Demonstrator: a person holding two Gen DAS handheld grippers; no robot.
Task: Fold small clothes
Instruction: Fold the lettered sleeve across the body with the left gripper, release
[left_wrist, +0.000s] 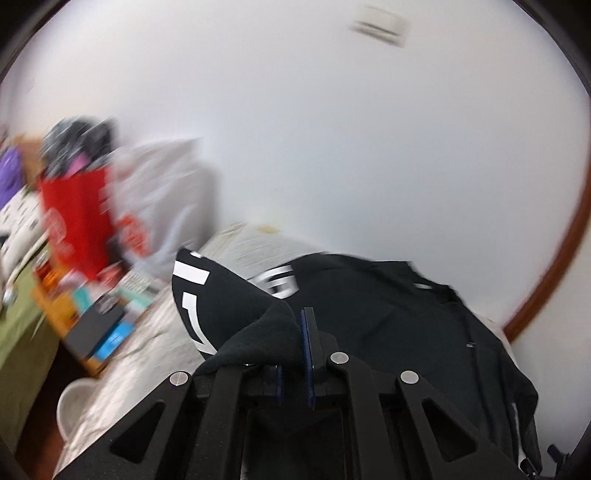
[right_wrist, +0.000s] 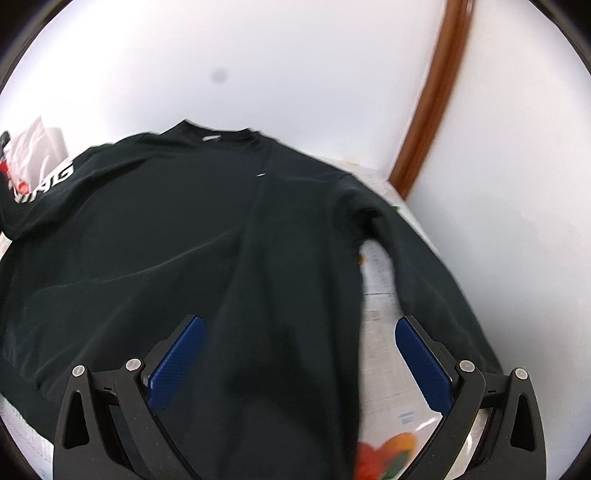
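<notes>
Up close, the left gripper (left_wrist: 295, 325) has its blue pads nearly together, pinching a raised fold of the black long-sleeved shirt (left_wrist: 388, 306); white lettering shows on the lifted cloth. The right gripper (right_wrist: 299, 354) hangs with its jaws spread wide over the shirt's (right_wrist: 166, 240) lower body, gripping nothing. The shirt lies spread across a pale patterned surface (right_wrist: 380, 295), collar toward the wall, one sleeve trailing down the right side. Farther off, left of the shirt, sit blurred boxes (left_wrist: 99, 325), a red bag (left_wrist: 77, 225) and a white wall (left_wrist: 332, 129).
</notes>
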